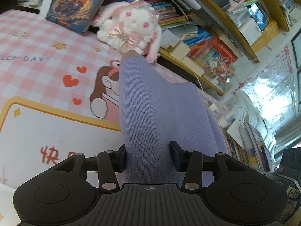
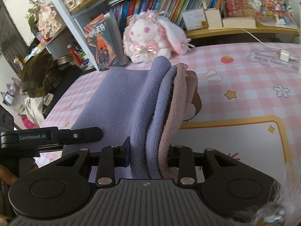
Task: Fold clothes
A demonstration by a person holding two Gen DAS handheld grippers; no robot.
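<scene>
Both grippers, left gripper (image 1: pixel 148 157) and right gripper (image 2: pixel 148 155), clamp the soft, light knit garment (image 2: pixel 116 98) above the worktop (image 2: pixel 244 86). Limp layers sag; grasp at bunched edges.

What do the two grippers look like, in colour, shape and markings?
The left gripper and the right gripper look alike: matte black, a ribbed body with two round discs, silver rivets on the linkage bars, dark blue pads. In the right wrist view, the left gripper's side reads "GenRobot.AI" in white.
</scene>
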